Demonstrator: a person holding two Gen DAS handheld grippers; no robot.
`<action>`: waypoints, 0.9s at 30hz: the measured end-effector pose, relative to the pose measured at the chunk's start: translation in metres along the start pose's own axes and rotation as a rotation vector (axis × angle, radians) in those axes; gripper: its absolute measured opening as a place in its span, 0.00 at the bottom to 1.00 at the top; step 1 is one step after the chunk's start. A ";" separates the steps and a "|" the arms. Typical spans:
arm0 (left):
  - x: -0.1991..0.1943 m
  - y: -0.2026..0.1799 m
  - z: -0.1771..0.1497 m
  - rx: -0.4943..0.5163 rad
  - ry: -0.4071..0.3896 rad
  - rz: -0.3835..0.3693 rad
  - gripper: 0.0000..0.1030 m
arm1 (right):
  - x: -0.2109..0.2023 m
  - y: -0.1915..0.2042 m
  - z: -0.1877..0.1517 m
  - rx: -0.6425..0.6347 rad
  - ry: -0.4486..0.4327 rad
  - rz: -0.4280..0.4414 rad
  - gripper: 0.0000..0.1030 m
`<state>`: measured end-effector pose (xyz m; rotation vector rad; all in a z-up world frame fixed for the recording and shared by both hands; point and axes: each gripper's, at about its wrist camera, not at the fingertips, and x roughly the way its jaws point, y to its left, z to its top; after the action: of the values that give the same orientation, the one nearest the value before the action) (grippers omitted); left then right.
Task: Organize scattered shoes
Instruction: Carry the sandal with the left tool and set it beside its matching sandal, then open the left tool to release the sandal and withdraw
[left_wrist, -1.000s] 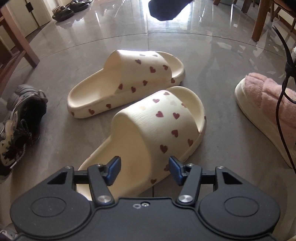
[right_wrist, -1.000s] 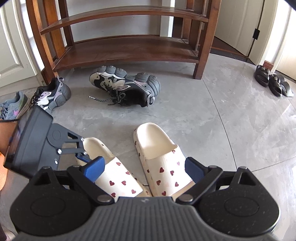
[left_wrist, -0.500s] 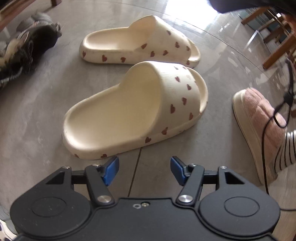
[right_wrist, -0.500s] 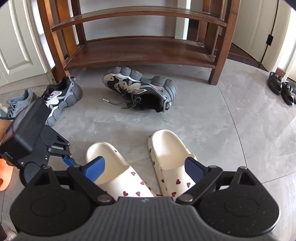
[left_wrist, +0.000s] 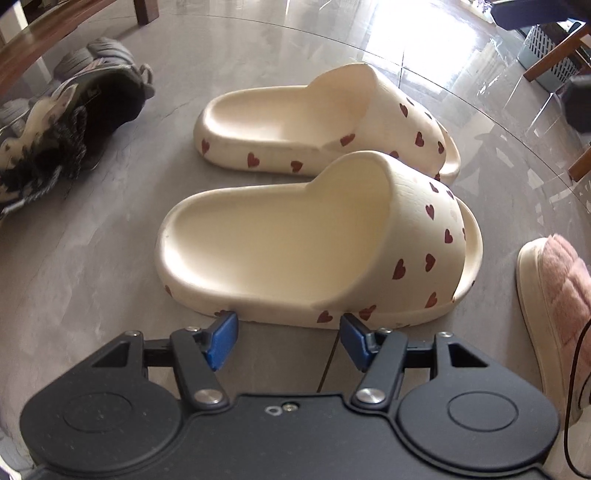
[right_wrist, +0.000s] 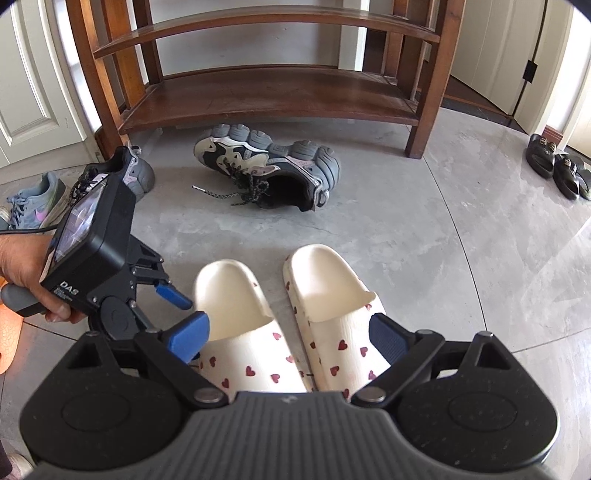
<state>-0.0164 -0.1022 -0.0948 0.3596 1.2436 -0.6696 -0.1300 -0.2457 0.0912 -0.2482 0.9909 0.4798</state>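
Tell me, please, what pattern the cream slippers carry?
Small dark red hearts on the cream slippers, clearest in the left wrist view.

Smooth matt foam is seen on the cream slippers (left_wrist: 295, 243). Polished grey stone is shown by the floor (left_wrist: 280, 55), glare thrown across it. Varnished wood is presented by the rack (right_wrist: 266, 92); pink fleece by another slipper (left_wrist: 557, 280).

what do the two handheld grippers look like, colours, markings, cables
Both are matte black with round discs either side and blue rubbery finger pads. The left gripper has a boxy black body with a glossy screen, white "DAS" lettering, a grey handle and a thin black cable. The right gripper has a ribbed grey top.
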 end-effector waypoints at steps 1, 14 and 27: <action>0.001 -0.003 0.004 0.006 -0.005 0.003 0.59 | 0.000 -0.002 -0.001 0.004 0.003 -0.003 0.91; -0.046 0.008 -0.018 0.075 -0.042 0.131 0.61 | 0.011 0.012 0.017 -0.061 -0.026 0.045 0.91; -0.186 0.103 -0.150 -0.329 -0.113 0.341 0.70 | 0.066 0.111 0.066 -0.381 -0.055 0.286 0.91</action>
<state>-0.0934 0.1146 0.0260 0.2471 1.1262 -0.1860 -0.1063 -0.1037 0.0725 -0.4349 0.8795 0.9347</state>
